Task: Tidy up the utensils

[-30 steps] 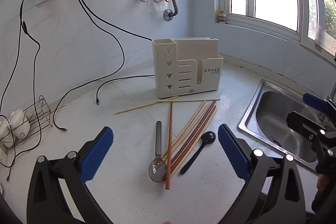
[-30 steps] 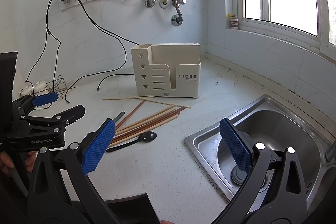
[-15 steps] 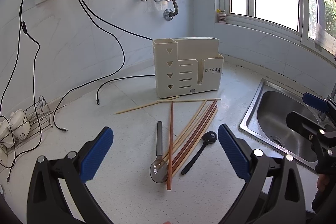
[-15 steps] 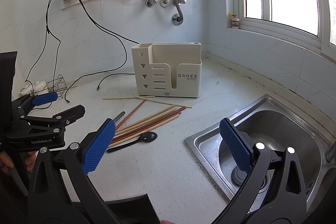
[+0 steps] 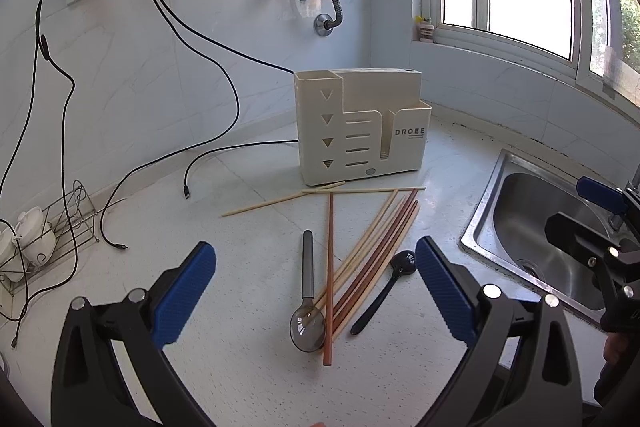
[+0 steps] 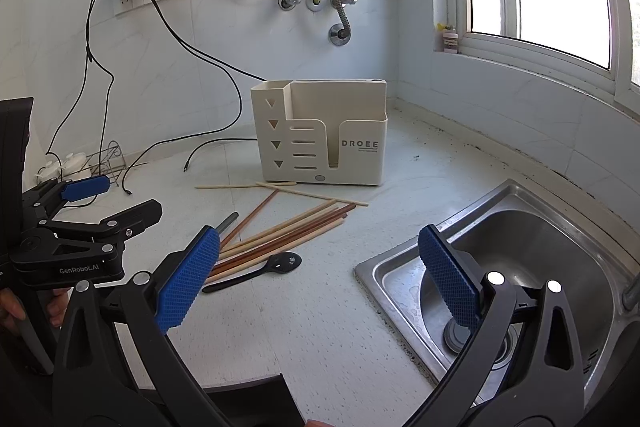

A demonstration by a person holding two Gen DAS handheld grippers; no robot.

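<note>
Almost nothing is shifted since earlier; both the left gripper (image 5: 316, 279) and right gripper (image 6: 320, 267) are held wide apart, empty. The bunched chopsticks (image 5: 376, 251) could be scattered if one is gripped carelessly.

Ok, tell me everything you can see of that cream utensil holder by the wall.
The cream utensil holder looks like matte plastic and stands upright on the white countertop near the tiled wall. It has a tall narrow compartment on its left, a wide taller back section and a lower front pocket printed DROEE. Triangle cutouts and horizontal slots run down its front. No utensils show above its rim. Pale chopsticks lie at its base; contact is unclear.
</note>
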